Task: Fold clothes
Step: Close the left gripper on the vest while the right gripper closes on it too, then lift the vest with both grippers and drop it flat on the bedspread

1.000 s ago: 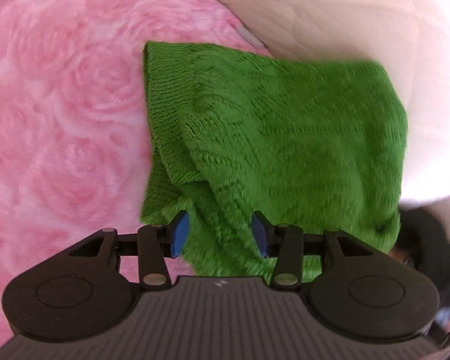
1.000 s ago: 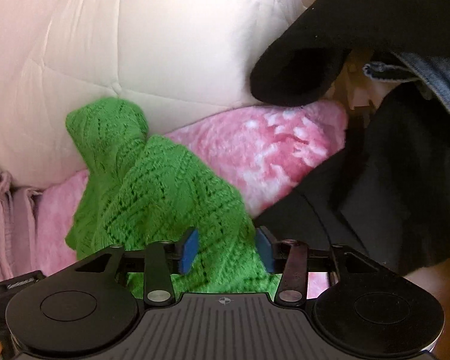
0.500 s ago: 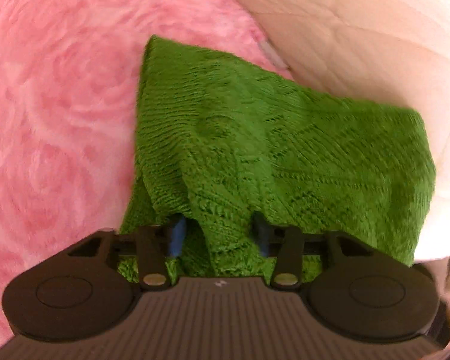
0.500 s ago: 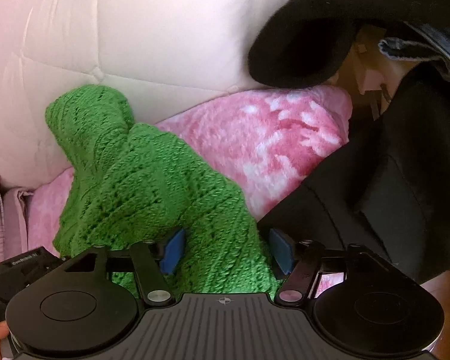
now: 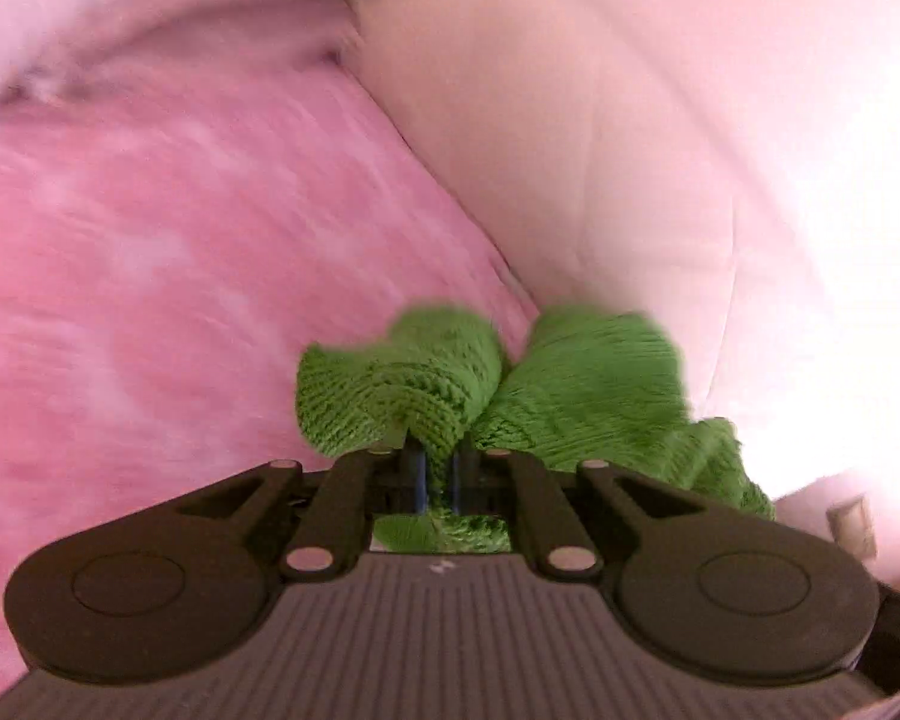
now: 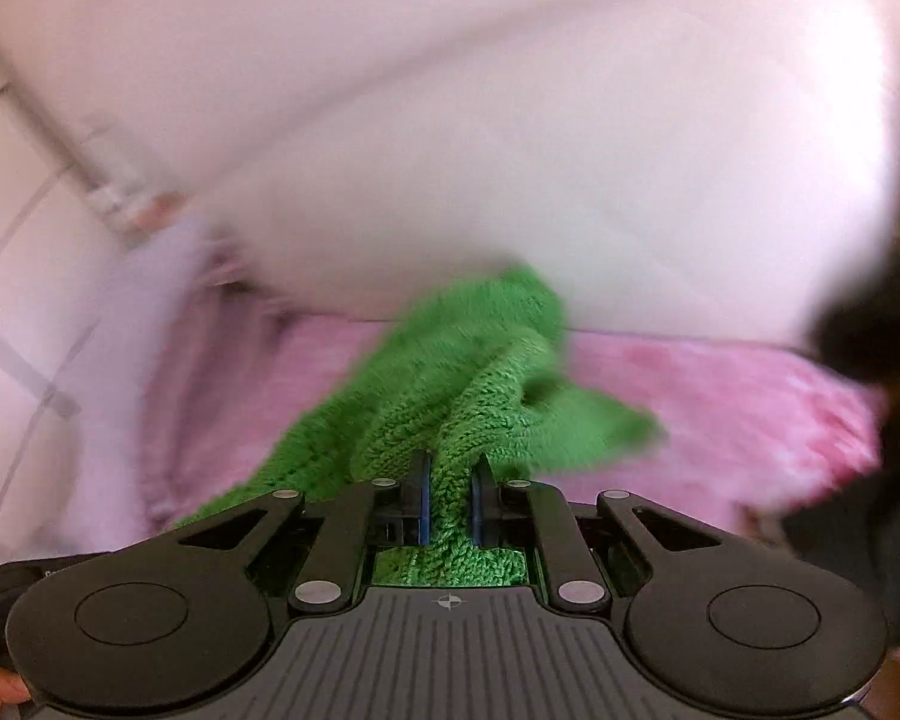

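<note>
- left gripper (image 5: 437, 468): jaws nearly together, pinching a bunched fold of the green knit garment (image 5: 576, 384)
- green knit garment, left wrist view: gathered into two lumps just ahead of the fingers, lifted above the pink plush blanket (image 5: 168, 276), close to the seam where the blanket meets the pale quilted cushion (image 5: 660, 150)
- more green knit visible behind the blue pads (image 5: 419, 477), inside the gripper frame
- right gripper (image 6: 448, 504): jaws narrowed to a small gap, clamped on a thick ridge of the green knit garment (image 6: 480, 372)
- green knit garment, right wrist view: stretched from the fingers toward the far edge of the pink plush blanket (image 6: 720, 396), top end against the pale quilted cushion (image 6: 570, 150)
- one flap spread to the right over the blanket, another trailing down to the left of the gripper
- dark clothing (image 6: 876, 348) at the right edge of the blanket, blurred
- both views motion-blurred; knit pattern detail only legible near the pads
</note>
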`<state>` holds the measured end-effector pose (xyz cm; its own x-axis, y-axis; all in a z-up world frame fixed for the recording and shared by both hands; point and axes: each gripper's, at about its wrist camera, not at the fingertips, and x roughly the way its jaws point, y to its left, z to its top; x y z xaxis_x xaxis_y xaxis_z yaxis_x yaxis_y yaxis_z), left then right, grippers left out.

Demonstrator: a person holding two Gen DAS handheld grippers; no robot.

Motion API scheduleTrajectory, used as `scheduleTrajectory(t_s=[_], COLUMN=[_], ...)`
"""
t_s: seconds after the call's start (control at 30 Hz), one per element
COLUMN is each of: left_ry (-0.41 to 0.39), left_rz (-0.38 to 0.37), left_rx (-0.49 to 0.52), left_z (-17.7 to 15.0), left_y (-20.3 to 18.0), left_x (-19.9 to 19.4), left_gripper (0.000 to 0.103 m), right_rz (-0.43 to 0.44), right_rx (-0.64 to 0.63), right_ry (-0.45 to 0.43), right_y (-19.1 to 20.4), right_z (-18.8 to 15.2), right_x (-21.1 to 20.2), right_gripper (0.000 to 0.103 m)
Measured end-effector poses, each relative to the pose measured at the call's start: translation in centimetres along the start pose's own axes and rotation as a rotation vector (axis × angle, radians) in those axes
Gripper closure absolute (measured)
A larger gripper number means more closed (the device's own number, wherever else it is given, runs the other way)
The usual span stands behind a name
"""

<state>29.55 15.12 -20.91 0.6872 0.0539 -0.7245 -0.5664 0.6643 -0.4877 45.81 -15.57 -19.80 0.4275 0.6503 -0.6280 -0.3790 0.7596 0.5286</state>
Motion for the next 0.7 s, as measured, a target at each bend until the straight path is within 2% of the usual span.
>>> scheduleTrajectory(t_s=[0.17,0.23,0.37,0.5,0.57,0.6,0.63,0.67,0.7], left_ry=[-0.194,-0.294,-0.493,-0.676,-0.704,-0.682,-0.636,-0.584,-0.53], left_rz=[0.06,0.095,0.18,0.276,0.321,0.339,0.353,0.369,0.384], left_rx=[-0.113,-0.159,-0.241,-0.284,-0.307,-0.321,-0.344,-0.384,-0.426], left_z=[-2.0,-4.0,-9.0,-15.3,-18.4,-20.0,-21.6,-23.3,-25.0], left_y=[6.1,8.6,12.9,15.4,16.3,16.8,17.2,18.2,19.4], left_x=[-14.2,-20.6,-34.8,-48.8,-54.2,-56.2,-57.4,-57.9,-58.1], left_gripper=[0.098,0.099,0.099,0.098,0.097,0.095,0.092,0.086,0.083], right_rz=[0.212,0.299,0.492,0.734,0.826,0.834,0.806,0.75,0.687], right_rx=[-0.15,-0.187,-0.264,-0.381,-0.45,-0.48,-0.516,-0.557,-0.61], right_ry=[0.032,0.081,0.17,0.218,0.267,0.313,0.369,0.415,0.419], right_y=[9.9,14.2,23.6,34.4,39.4,41.2,42.7,44.0,44.5], right_z=[-1.0,-2.3,-6.0,-10.5,-13.6,-15.2,-16.9,-18.8,-21.0], right_x=[-2.0,-2.2,-2.7,-5.3,-6.9,-7.3,-7.5,-7.5,-7.7], right_gripper=[0.092,0.092,0.093,0.093,0.091,0.088,0.082,0.066,0.052])
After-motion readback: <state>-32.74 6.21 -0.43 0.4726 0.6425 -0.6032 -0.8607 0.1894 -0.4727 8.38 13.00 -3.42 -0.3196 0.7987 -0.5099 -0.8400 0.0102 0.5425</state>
